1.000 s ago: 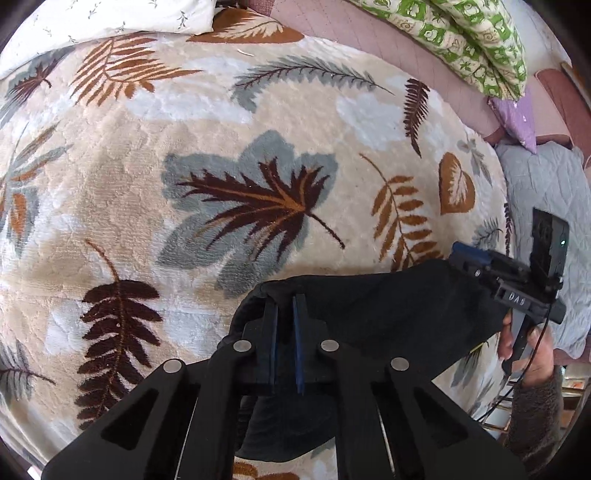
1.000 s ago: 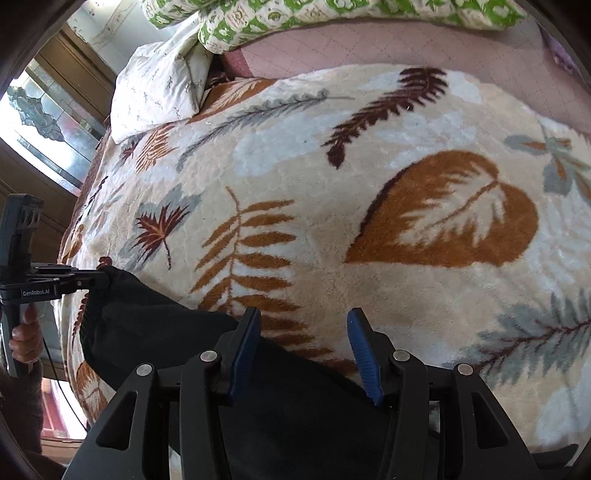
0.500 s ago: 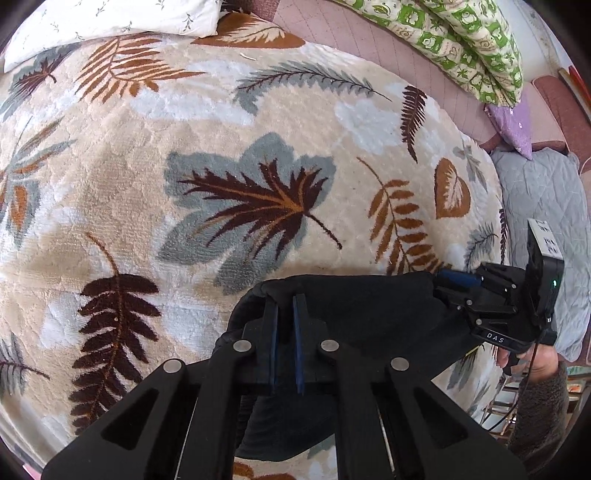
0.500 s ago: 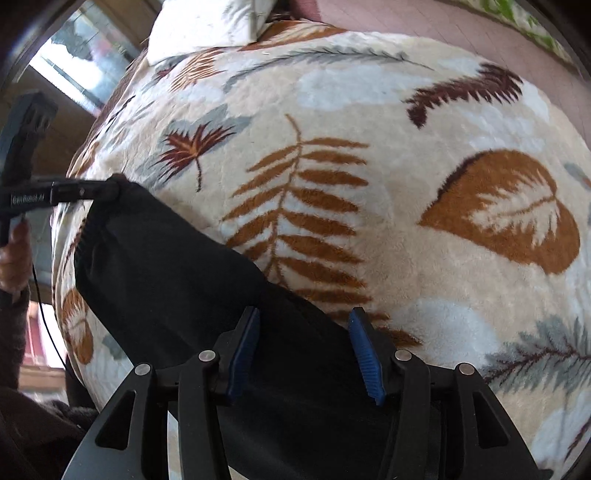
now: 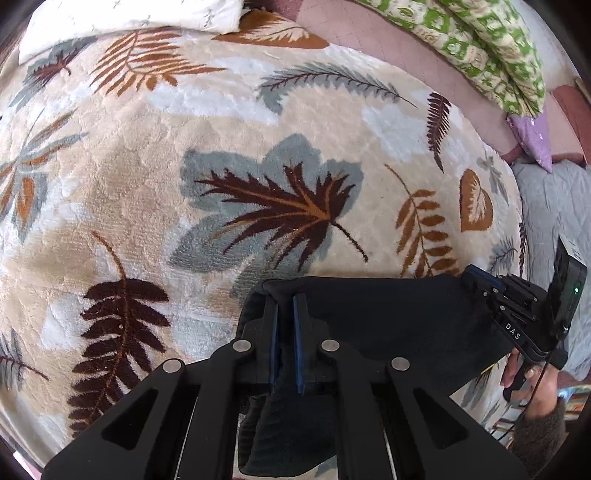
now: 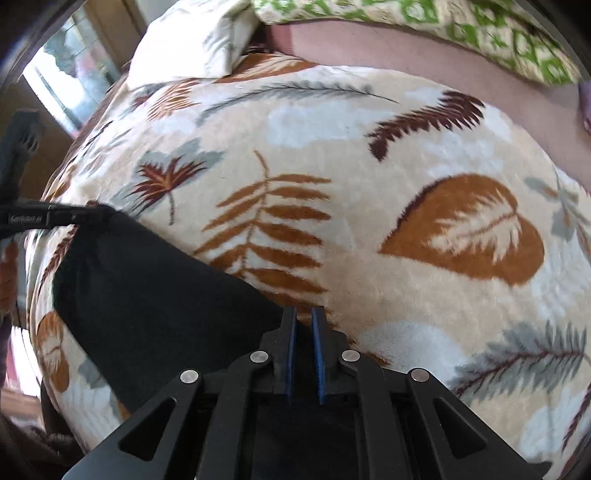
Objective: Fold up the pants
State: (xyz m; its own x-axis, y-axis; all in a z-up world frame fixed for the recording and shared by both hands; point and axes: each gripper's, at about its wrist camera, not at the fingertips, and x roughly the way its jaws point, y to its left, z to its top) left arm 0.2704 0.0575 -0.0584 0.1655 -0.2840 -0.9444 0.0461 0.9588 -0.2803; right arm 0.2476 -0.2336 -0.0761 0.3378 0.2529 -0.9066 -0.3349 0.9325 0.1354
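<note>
Black pants (image 5: 388, 321) lie at the near edge of a leaf-patterned blanket (image 5: 221, 177) on a bed. My left gripper (image 5: 285, 299) is shut on the left corner of the pants' far edge. My right gripper (image 6: 303, 317) is shut on the right corner of the same edge; it also shows in the left wrist view (image 5: 480, 280). The pants (image 6: 155, 291) stretch flat between the two grippers. The left gripper shows at the far left of the right wrist view (image 6: 99, 214).
A white pillow (image 5: 129, 18) lies at the back left. A green patterned quilt (image 5: 480, 44) lies at the back right, over a pink sheet (image 5: 369, 37). A purple cushion (image 5: 532, 136) and a grey cover (image 5: 557, 206) sit beyond the bed's right edge.
My right gripper was open over the pants' edge and has closed on it. The left gripper stays shut on the pants; the fabric between them is pulled tauter.
</note>
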